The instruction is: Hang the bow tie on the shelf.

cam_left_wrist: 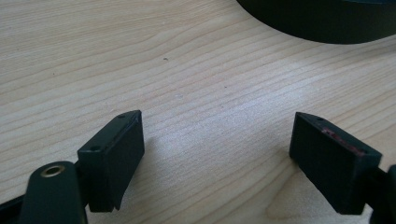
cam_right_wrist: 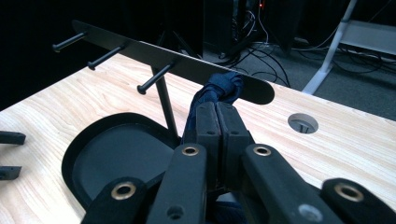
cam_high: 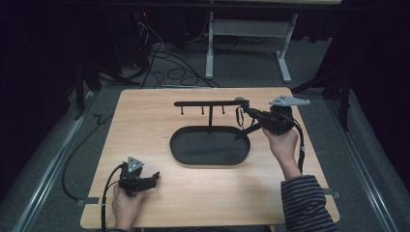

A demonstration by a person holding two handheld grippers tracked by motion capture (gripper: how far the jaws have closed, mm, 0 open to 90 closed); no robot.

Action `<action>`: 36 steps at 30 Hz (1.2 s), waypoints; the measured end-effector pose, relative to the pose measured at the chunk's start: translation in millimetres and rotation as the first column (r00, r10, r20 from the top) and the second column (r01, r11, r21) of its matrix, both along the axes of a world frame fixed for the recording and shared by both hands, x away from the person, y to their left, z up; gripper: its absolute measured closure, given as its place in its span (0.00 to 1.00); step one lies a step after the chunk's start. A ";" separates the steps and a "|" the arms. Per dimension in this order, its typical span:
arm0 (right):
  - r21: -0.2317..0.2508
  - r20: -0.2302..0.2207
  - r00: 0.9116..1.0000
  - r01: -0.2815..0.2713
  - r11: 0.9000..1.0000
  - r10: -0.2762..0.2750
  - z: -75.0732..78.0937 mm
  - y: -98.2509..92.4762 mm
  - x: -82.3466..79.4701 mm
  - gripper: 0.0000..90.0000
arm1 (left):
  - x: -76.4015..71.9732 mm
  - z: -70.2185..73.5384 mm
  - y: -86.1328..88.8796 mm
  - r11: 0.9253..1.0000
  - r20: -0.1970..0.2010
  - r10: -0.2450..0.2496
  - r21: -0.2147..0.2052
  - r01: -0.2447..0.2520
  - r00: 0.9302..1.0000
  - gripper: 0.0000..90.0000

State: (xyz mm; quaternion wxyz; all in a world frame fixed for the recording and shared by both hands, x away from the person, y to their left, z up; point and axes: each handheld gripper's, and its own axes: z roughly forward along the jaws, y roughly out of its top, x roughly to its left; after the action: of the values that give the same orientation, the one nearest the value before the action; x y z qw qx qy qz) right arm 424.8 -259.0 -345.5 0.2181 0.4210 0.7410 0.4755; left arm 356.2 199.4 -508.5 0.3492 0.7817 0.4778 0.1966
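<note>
Pinching a dark blue cord point(cam_right_wrist: 219, 91), the right gripper point(cam_right_wrist: 217, 122) has its jaws pressed together on the fabric, a knot of it bunched just beyond the pads. Cord and knot sit at the near end of the rack's black crossbar point(cam_right_wrist: 168, 59), touching its underside or edge; which one is hard to tell. In the high view the right gripper point(cam_high: 251, 115) is at the crossbar's right end, above the right rim of the tray.

Left gripper point(cam_left_wrist: 217, 154): jaws spread wide, nothing between them, bare wood beneath. It rests well apart from the rack, near the table's front left corner point(cam_high: 140, 179).

Around the rack: three pegs point(cam_right_wrist: 154, 78) stick out from the crossbar, a thin post point(cam_right_wrist: 167, 105) drops from it into the black oval tray point(cam_right_wrist: 84, 154). A round hole point(cam_right_wrist: 303, 123) in the tabletop point(cam_right_wrist: 336, 140) lies beyond the crossbar's end. Cables and a white table frame point(cam_high: 285, 53) on the floor behind.

Hard to make out: the cord's lower length is hidden behind the jaws; in the high view a thin loop point(cam_high: 239, 116) hangs beneath the crossbar's end. Tray rim cut off at the left gripper view's top edge.
</note>
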 end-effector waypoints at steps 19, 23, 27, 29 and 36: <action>-0.006 -0.047 0.998 0.042 0.999 -0.042 -9.7 -5.0 12.1 1.00 | 0.0 0.2 0.3 1.000 -0.002 -0.001 -0.001 0.001 1.000 0.20; 0.000 -0.061 0.997 0.057 0.998 -0.057 -11.9 -6.5 14.3 1.00 | 0.0 0.1 0.2 1.000 -0.002 -0.001 -0.001 0.001 1.000 0.20; 0.001 -0.068 0.995 0.068 0.998 -0.068 -14.0 -7.6 16.7 1.00 | 0.0 0.2 0.4 1.000 -0.003 -0.003 0.001 0.003 1.000 0.20; -0.002 -0.072 0.995 0.072 0.997 -0.072 -15.0 -7.5 17.7 1.00 | 0.0 0.2 0.4 1.000 -0.003 -0.003 0.001 0.003 1.000 0.20; -0.008 -0.085 0.992 0.092 0.996 -0.092 -17.8 -7.6 21.2 1.00 | 0.1 0.1 0.6 1.000 -0.001 -0.001 -0.004 0.001 1.000 0.20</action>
State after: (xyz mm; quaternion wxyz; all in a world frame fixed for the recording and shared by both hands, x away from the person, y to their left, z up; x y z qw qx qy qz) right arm 446.0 -266.6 -363.4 0.2089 0.4741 0.7304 0.4452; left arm 356.3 200.0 -508.4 0.3505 0.7814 0.4781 0.1949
